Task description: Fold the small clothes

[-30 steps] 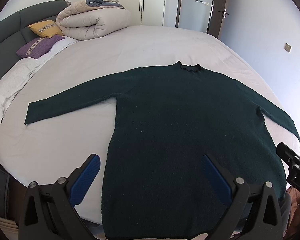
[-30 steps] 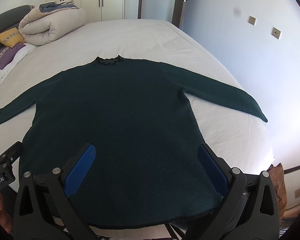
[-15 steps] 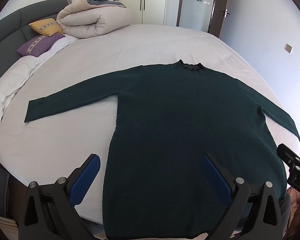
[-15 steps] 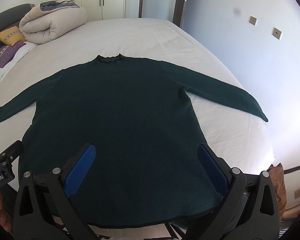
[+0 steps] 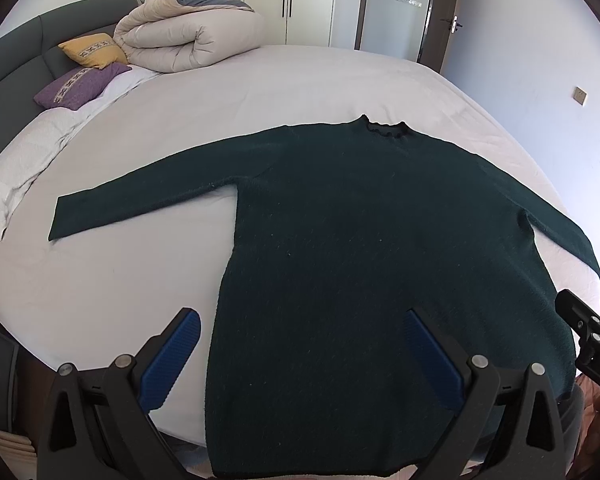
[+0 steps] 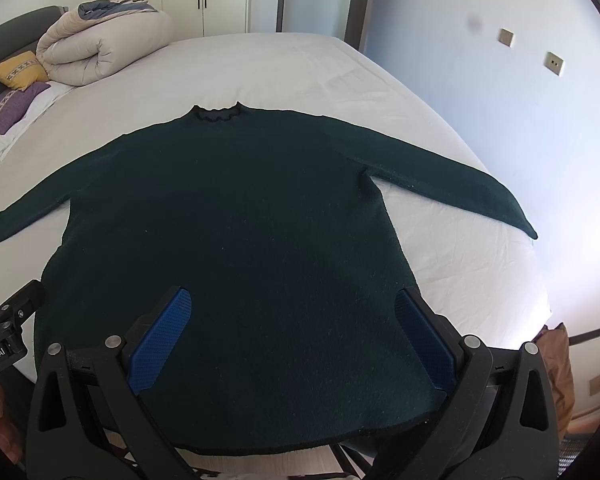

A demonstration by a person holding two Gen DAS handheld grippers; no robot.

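Note:
A dark green sweater (image 5: 372, 240) (image 6: 228, 240) lies flat on the white bed, collar away from me, both sleeves spread out sideways, hem at the near bed edge. My left gripper (image 5: 300, 352) hovers open above the hem's left part, blue pads wide apart with nothing between them. Open too, my right gripper (image 6: 296, 336) hangs over the hem's right part, holding nothing. Each gripper's tip shows at the edge of the other's view.
A rolled beige duvet (image 5: 188, 40) and yellow and purple cushions (image 5: 80, 76) sit at the bed's far left by the headboard. A wall with switches (image 6: 532, 52) runs close along the right side. Bare white sheet (image 5: 100, 280) surrounds the sweater.
Both views have shifted slightly; the grippers rose or tilted a little over the hem. The sweater has not moved and both grippers stayed open.

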